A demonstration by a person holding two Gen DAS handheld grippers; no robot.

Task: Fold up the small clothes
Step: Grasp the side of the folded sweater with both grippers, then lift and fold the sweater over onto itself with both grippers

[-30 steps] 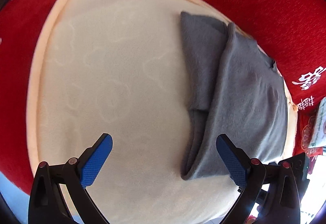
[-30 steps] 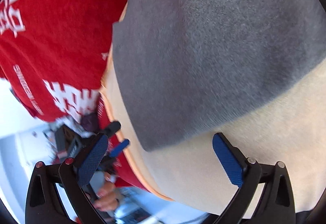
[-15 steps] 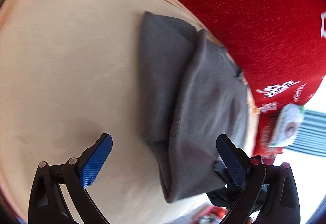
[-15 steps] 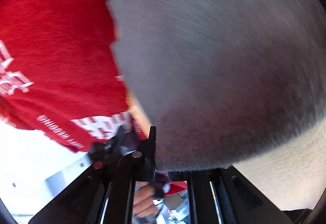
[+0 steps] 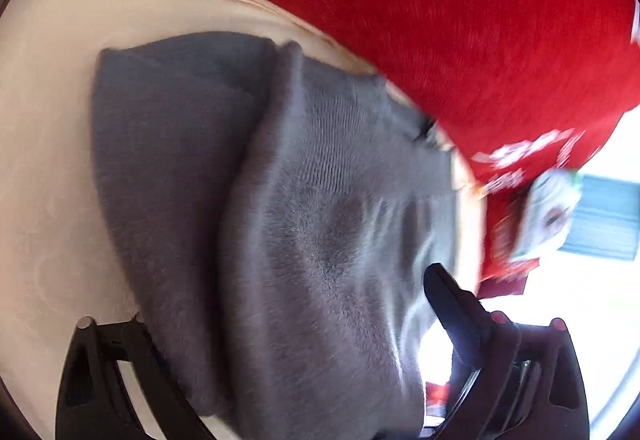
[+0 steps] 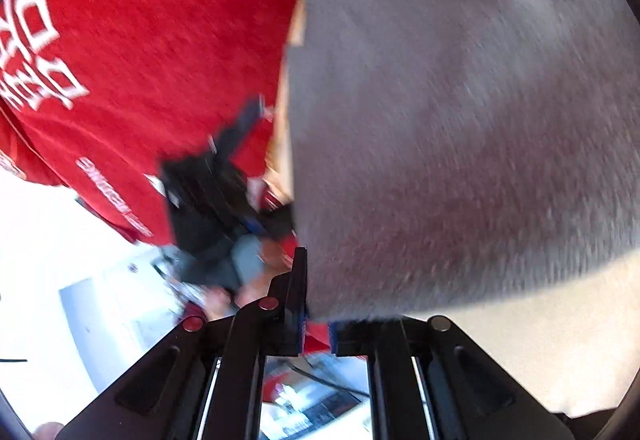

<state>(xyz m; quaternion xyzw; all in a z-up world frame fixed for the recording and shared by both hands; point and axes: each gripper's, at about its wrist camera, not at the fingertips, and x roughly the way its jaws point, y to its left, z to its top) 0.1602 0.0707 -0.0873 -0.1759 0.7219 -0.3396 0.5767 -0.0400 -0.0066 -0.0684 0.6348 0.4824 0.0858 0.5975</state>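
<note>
A grey knitted garment (image 5: 304, 224), folded lengthwise, lies on a cream cloth (image 5: 44, 176). My left gripper (image 5: 296, 344) is open, its fingers wide on either side of the garment's near end; the cloth hides the left fingertip, and the right fingertip (image 5: 444, 296) shows black. In the right wrist view the same grey garment (image 6: 460, 112) fills the upper right. My right gripper (image 6: 318, 324) is shut on its near corner. The left gripper also shows there, blurred, at the centre left (image 6: 216, 192).
A red cloth with white lettering (image 5: 460, 20) lies under and beyond the cream cloth; it also shows in the right wrist view (image 6: 140, 52). A white and green packet (image 5: 552, 212) sits at the right edge. Bright floor lies beyond the table edge (image 6: 60, 260).
My right gripper went from open to shut on the garment's corner. My left gripper moved forward, so the garment's near end now lies between its open fingers.
</note>
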